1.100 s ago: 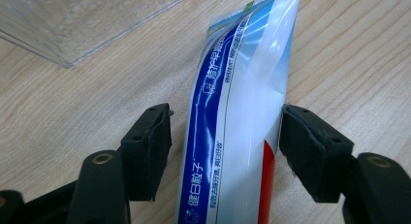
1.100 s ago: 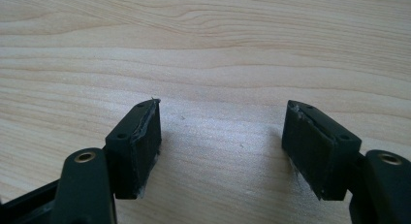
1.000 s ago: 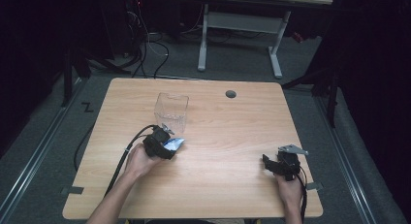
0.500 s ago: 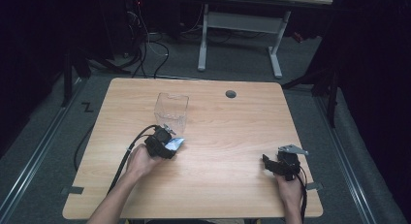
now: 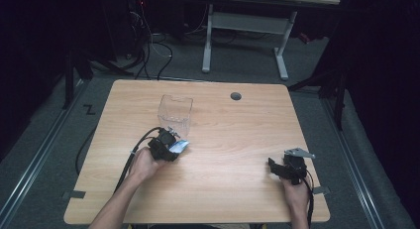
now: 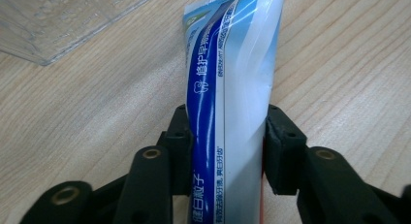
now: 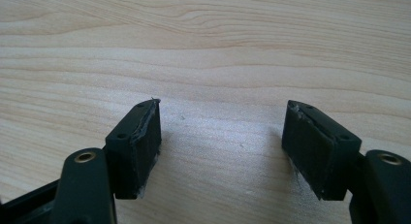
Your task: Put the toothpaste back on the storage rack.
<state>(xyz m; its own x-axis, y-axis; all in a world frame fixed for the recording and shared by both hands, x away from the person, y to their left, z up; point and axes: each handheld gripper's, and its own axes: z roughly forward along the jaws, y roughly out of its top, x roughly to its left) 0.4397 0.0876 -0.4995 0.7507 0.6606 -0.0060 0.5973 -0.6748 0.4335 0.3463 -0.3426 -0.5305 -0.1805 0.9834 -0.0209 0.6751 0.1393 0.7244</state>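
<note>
Here the left gripper (image 5: 166,143) lay on the wooden tabletop (image 5: 233,135), left of its middle and nearer the left edge than the right, held in the person's left hand (image 5: 142,163), whose forearm came in over the near edge. Its jaws had just been closing, and in the left gripper view they stood clamped on a toothpaste tube (image 6: 228,117), one pad against each long side. The tube was white with a broad blue stripe and printed characters, and it lay flat on the wood, running away from the gripper between the pads. From the high view the tube (image 5: 179,146) showed as a small pale blue end sticking out past the gripper toward the tabletop's middle. Just beyond it, toward the far edge, stood a clear plastic container (image 5: 175,114), upright with its open top upward; a corner of that container (image 6: 58,20) showed close beside the tube's far end in the left gripper view, though whether the two touched could not be told. The right gripper (image 5: 286,168) rested near the tabletop's near right corner, in the person's right hand (image 5: 297,194), well apart from the tube. Its jaws stood wide apart over bare wood. A small round grey grommet (image 5: 236,96) sat in the tabletop near the far edge.
</note>
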